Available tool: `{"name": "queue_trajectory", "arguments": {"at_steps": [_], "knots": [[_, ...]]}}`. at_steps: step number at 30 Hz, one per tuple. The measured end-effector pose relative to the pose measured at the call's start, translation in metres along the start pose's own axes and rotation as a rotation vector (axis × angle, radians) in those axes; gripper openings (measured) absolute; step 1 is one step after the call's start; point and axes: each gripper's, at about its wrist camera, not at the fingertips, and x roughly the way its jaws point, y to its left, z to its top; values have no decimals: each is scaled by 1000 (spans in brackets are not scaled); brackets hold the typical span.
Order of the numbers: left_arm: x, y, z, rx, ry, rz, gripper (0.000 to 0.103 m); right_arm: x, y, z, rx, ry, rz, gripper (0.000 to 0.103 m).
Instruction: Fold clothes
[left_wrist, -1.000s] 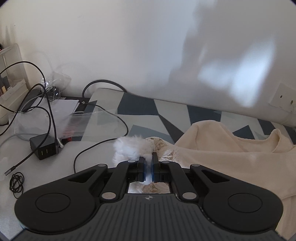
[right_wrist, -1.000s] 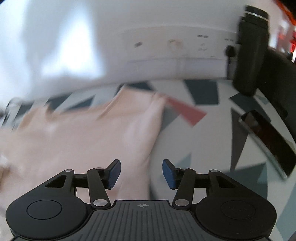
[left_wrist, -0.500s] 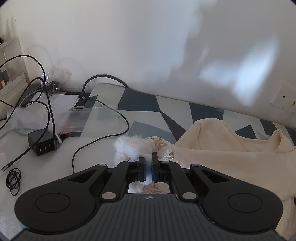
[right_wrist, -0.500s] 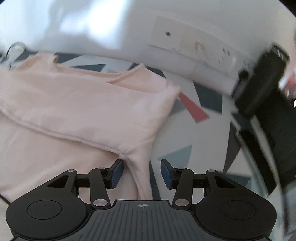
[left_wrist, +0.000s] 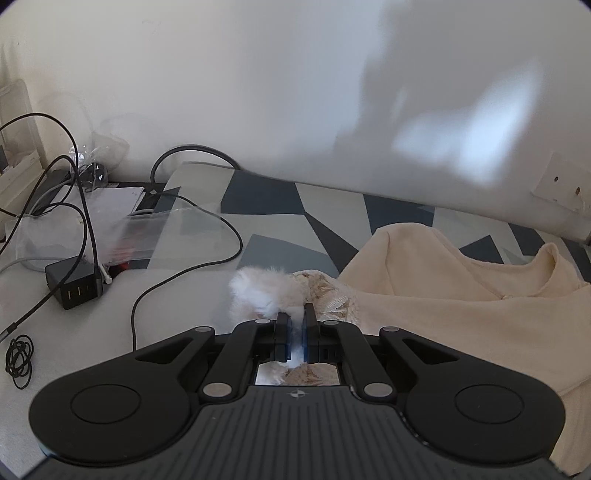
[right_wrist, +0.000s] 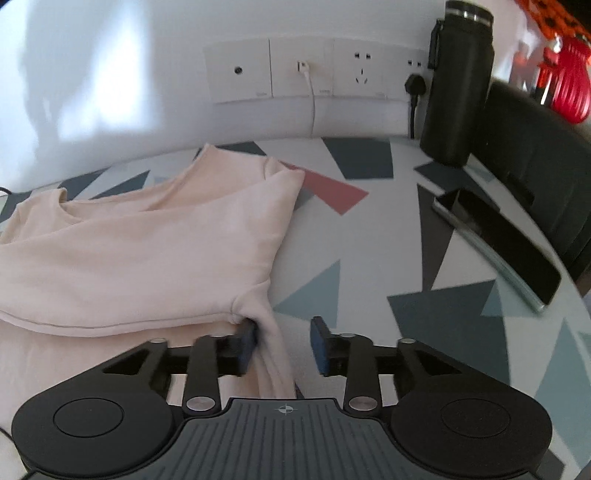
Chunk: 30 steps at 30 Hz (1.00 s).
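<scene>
A cream long-sleeved top (left_wrist: 461, 314) lies on the patterned table cover (left_wrist: 266, 225). Its sleeve ends in a fluffy white cuff (left_wrist: 258, 291) with a lace band. My left gripper (left_wrist: 295, 328) is shut on that cuff, with white fluff showing between its pads. In the right wrist view the same top (right_wrist: 147, 251) looks pale pink and lies partly folded, one layer over another. My right gripper (right_wrist: 282, 339) stands open at the garment's right edge. A fold of fabric lies between its fingers, close against the left pad (right_wrist: 246, 345).
Left of the cover lie black cables (left_wrist: 85, 206), a charger block (left_wrist: 75, 284), clear plastic bags (left_wrist: 122, 236) and papers. In the right wrist view stand a black bottle (right_wrist: 458, 81), wall sockets (right_wrist: 317, 66), a phone (right_wrist: 498, 247) and a dark case at the right edge.
The right gripper swung about and now faces the sockets and bottle, its open fingers staying at the garment's side edge. The left gripper kept its hold on the cuff and drifted slightly.
</scene>
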Motion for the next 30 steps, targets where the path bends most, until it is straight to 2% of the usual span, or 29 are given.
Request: {"name": "queue_trajectory", "arguments": {"at_steps": [2, 6, 12, 19, 25, 26, 27, 28, 30], "knots": [[-1, -4, 1, 25, 1, 3, 6, -8, -3, 3, 7, 0, 35, 45], [-8, -15, 4, 66, -7, -7, 6, -24, -9, 12, 29, -29, 79, 55], [-19, -55, 13, 137, -35, -57, 6, -29, -21, 28, 91, -79, 77, 56], [-1, -144, 0, 242, -50, -172, 6, -15, -37, 29, 130, -78, 54, 55], [37, -210, -29, 369, -42, -161, 9, -3, -48, 23, 156, -47, 40, 54], [40, -217, -34, 399, -41, -156, 14, -1, -49, 23, 158, -43, 41, 54], [42, -223, -39, 433, -43, -161, 32, -1, -49, 22, 157, -42, 41, 54], [38, -226, -42, 462, -49, -181, 54, -1, -49, 22, 156, -42, 41, 54], [23, -225, -44, 492, -63, -228, 75, -1, -47, 23, 157, -43, 49, 54]]}}
